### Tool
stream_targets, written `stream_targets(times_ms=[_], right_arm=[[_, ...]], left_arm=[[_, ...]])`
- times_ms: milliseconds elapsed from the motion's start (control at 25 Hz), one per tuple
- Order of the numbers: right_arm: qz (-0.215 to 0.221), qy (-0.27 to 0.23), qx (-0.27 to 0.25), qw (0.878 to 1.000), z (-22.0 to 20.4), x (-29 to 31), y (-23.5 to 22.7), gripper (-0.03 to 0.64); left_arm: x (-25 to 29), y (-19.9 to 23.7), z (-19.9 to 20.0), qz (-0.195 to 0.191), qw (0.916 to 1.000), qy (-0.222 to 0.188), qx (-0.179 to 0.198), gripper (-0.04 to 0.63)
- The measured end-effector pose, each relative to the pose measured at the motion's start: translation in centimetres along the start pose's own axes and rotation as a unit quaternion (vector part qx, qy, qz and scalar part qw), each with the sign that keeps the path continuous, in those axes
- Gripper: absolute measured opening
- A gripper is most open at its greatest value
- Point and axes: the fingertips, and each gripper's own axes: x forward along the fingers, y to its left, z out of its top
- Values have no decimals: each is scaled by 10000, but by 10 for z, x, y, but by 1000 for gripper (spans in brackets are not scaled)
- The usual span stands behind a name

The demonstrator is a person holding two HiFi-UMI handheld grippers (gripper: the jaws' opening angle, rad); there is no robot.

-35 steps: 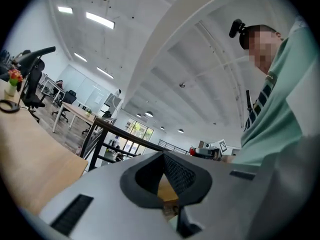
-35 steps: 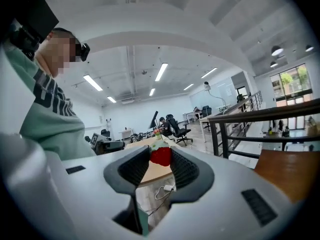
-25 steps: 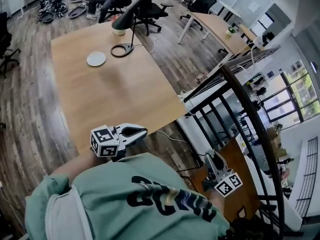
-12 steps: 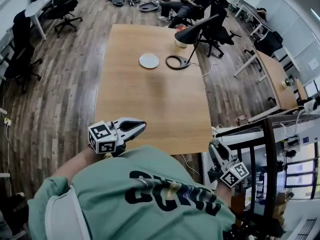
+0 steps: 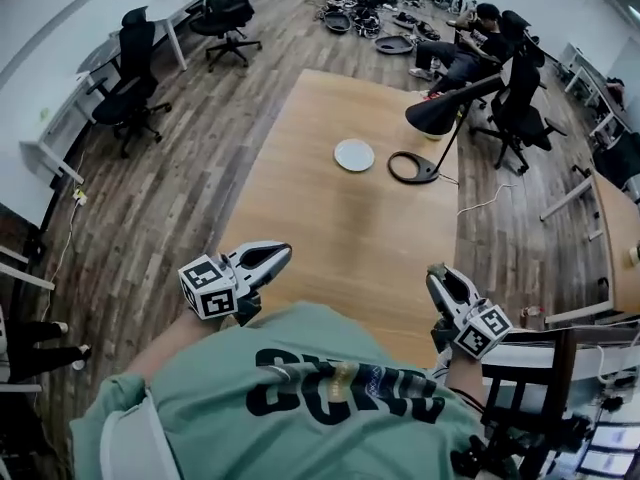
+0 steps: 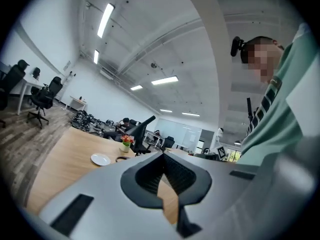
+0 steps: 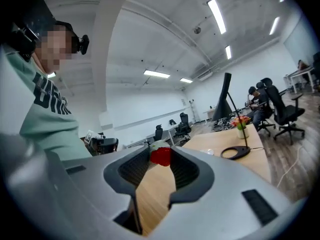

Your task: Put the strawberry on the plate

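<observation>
Head view has the left gripper [image 5: 275, 256] by the near left corner of the table [image 5: 300, 218]. Its own view shows the jaws drawn together at the tips with nothing between them. Further along, the plate [image 5: 354, 155] sits far up the tabletop, well apart from both tools and just beside the ring base of the black lamp [image 5: 413, 168]. At the right, the right gripper [image 5: 440, 278] hovers at the table's near edge, its jaws clamped on the strawberry [image 7: 160, 155], which sits red between the ribbed pads near their tips. From that tool the plate lies straight up the length of the table and a little to the left. I'd judge the carry to be a long forward reach along the table's long axis, ending short of the lamp base. Neither hand looks clearly nearer the plate, but only the right one has the fruit. A second ago the table lay off to the left and the right gripper hung over a dark railing beside it. Now the person faces the table squarely, and both grippers frame the plate.
</observation>
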Motion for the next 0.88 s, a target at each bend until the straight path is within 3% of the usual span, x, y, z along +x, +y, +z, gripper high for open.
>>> stream_targets(times_ms=[160, 280, 640, 760, 880], right_arm=[[461, 111, 32, 9989, 1, 47, -4, 135], [585, 230, -63, 9980, 4, 77, 6, 135], [-99, 468, -48, 9988, 17, 157, 42, 135], [-250, 557, -11, 9981, 12, 174, 38, 135], [-274, 619, -5, 9977, 6, 174, 22, 135]], left_arm=[[-22, 22, 7, 553, 9984, 21, 69, 3], [-41, 46, 18, 732, 9972, -139, 40, 3], [-81, 141, 52, 226, 9988, -232, 369, 3], [-71, 171, 43, 151, 9996, -145, 198, 3], [-47, 173, 26, 81, 10000, -51, 28, 3]])
